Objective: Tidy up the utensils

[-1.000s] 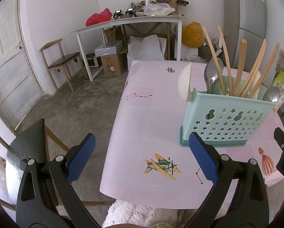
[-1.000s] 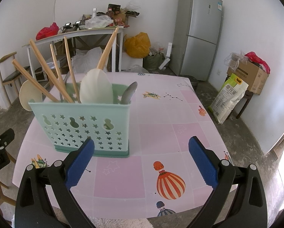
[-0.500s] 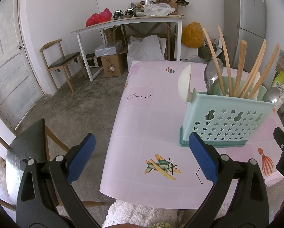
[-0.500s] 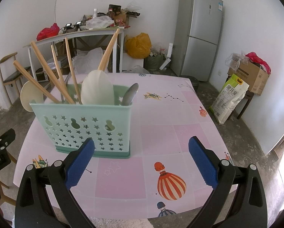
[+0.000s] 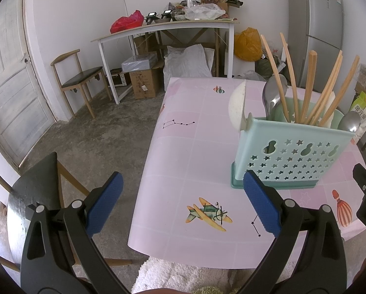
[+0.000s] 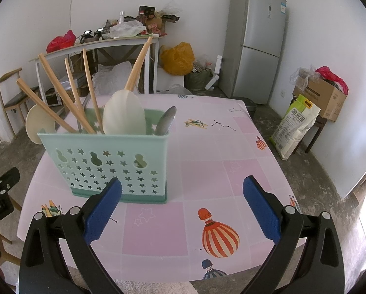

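Two tongs, left tongs and right tongs, spread wide, empty; utensil caddy unlabelled; "nRobot.AI" legible on left housing.

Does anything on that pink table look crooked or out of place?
Nothing is spilled or broken. The chopsticks fan out at different angles in the green caddy, and a white spoon sits by its outer end wall. Both grippers hang open, empty.

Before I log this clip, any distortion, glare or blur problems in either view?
Left wrist view: strong fisheye bending, the door bows, corners black, utensil holder sharp. Right wrist view: same bending, overexposed patch on the floor at the right edge, fridge and chopsticks in focus, no motion blur.
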`<action>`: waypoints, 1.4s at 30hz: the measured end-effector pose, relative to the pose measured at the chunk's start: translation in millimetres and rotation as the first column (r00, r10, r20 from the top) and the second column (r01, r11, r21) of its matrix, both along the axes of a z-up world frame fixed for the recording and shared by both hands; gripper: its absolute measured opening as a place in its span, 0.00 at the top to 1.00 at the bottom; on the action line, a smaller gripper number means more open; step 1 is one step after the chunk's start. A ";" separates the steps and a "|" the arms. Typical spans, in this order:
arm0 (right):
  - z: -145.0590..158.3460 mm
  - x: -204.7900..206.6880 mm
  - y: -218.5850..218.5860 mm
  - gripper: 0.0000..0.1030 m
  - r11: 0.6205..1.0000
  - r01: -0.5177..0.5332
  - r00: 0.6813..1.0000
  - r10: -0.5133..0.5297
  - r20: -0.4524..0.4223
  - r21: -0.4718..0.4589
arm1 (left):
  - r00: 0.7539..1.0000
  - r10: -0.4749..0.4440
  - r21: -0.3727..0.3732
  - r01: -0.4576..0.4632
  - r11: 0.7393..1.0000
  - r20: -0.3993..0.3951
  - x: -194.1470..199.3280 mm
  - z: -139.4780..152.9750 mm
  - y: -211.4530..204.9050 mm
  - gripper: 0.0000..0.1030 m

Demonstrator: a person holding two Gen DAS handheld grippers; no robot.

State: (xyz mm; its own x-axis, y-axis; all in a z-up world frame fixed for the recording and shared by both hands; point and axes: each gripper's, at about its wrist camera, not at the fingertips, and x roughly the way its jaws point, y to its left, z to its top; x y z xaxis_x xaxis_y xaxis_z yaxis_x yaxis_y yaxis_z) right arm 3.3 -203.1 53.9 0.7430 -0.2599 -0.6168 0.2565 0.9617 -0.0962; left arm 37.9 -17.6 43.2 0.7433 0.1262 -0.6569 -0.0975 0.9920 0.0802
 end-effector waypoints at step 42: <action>0.5 0.6 -0.3 0.06 1.000 0.000 1.000 0.000 0.002 0.002 | 1.000 -0.002 -0.002 0.002 1.000 -0.003 -1.8 -2.4 -1.0 0.08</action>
